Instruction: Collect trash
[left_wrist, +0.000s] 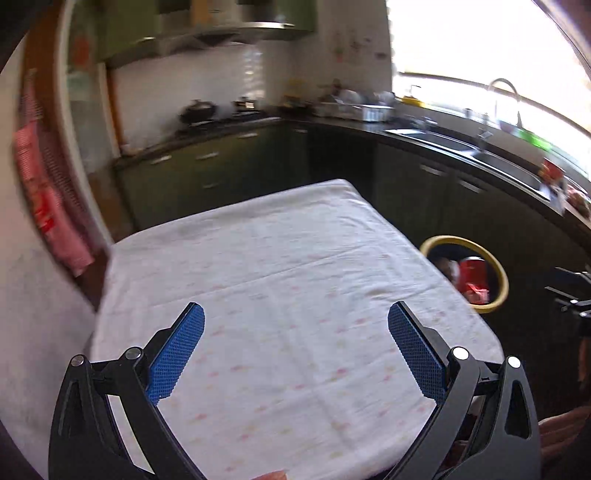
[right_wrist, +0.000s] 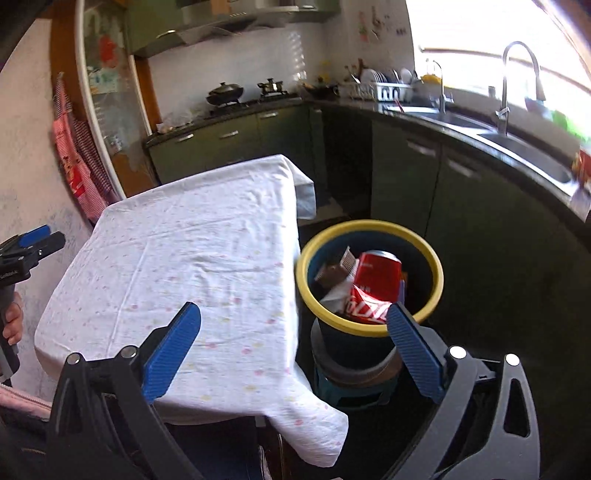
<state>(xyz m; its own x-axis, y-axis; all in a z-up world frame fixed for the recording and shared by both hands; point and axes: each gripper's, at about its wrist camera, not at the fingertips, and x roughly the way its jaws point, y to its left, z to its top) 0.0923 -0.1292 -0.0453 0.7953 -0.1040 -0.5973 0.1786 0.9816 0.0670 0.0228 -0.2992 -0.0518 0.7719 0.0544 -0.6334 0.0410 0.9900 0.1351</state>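
Since the desk (left_wrist: 280, 280) lies bare and the bin (right_wrist: 369, 278) right of it holds a can (right_wrist: 375, 286), collecting looks finished; both hand-held grippers, left (left_wrist: 295, 350) and right (right_wrist: 293, 350), gape empty.

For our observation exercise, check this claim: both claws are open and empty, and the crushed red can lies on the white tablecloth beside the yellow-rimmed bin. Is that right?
Not quite. The red can lies inside the yellow-rimmed bin, not on the tablecloth, as the right wrist view shows. The rest stands: the left claw and right claw are open and empty.
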